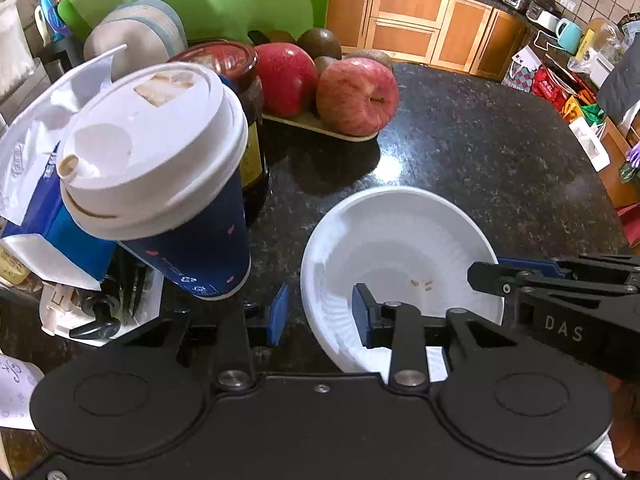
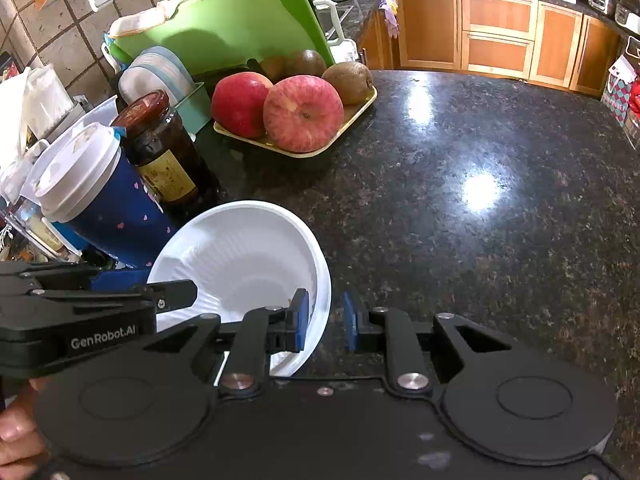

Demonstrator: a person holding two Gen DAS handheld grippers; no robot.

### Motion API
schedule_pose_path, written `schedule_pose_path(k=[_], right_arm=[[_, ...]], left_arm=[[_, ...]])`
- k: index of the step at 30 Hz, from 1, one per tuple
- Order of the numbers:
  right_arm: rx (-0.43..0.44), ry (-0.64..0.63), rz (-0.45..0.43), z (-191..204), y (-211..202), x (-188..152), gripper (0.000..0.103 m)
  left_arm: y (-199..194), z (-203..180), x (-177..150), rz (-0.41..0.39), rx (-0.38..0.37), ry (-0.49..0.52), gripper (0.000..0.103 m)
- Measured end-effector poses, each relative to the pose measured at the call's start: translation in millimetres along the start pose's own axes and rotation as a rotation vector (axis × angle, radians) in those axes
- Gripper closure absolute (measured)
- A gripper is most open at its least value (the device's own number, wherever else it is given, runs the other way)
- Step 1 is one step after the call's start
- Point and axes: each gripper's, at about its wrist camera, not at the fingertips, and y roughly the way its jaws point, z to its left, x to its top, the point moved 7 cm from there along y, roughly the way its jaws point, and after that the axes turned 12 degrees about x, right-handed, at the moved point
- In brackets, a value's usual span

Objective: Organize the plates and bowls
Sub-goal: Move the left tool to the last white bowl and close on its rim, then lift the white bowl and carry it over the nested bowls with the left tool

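Observation:
A white ribbed bowl (image 1: 400,240) stands on the dark granite counter (image 1: 480,152), with a few crumbs inside. My left gripper (image 1: 322,314) is open and straddles the bowl's left rim, one pad inside, one outside. My right gripper (image 2: 326,322) is open and straddles the same bowl (image 2: 248,248) at its right rim. Each gripper's finger shows in the other's view, my right (image 1: 496,276) at the bowl's right edge and my left (image 2: 176,294) at its left. A stack of pale plates (image 2: 160,76) stands in a green rack at the back left.
A blue paper cup with a white lid (image 1: 160,176) and a dark jar (image 1: 240,92) stand just left of the bowl. A tray of apples and kiwis (image 2: 296,116) sits behind. A green cutting board (image 2: 224,28) leans at the back. Clutter fills the left edge.

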Motion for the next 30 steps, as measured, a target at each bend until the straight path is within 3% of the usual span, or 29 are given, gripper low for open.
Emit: schedule_pose_path(k=[5, 7, 10, 22, 30], right_arm=[[-0.002, 0.005, 0.006, 0, 2, -3, 0.084], [0.000, 0.005, 0.008, 1, 3, -4, 0.087], [-0.002, 0.000, 0.009, 4, 1, -5, 0.088], [-0.006, -0.006, -0.020, 14, -19, -5, 0.088], [-0.005, -0.020, -0.067, 37, -59, -15, 0.088]], left_arm=[[6, -2, -3, 0.017, -0.004, 0.002, 0.063], [9, -4, -5, 0.035, -0.009, 0.005, 0.074], [11, -5, -7, 0.050, -0.022, 0.006, 0.082], [-15, -1, -5, 0.006, -0.030, -0.001, 0.083], [-52, -3, -11, -0.036, -0.011, 0.016, 0.083]])
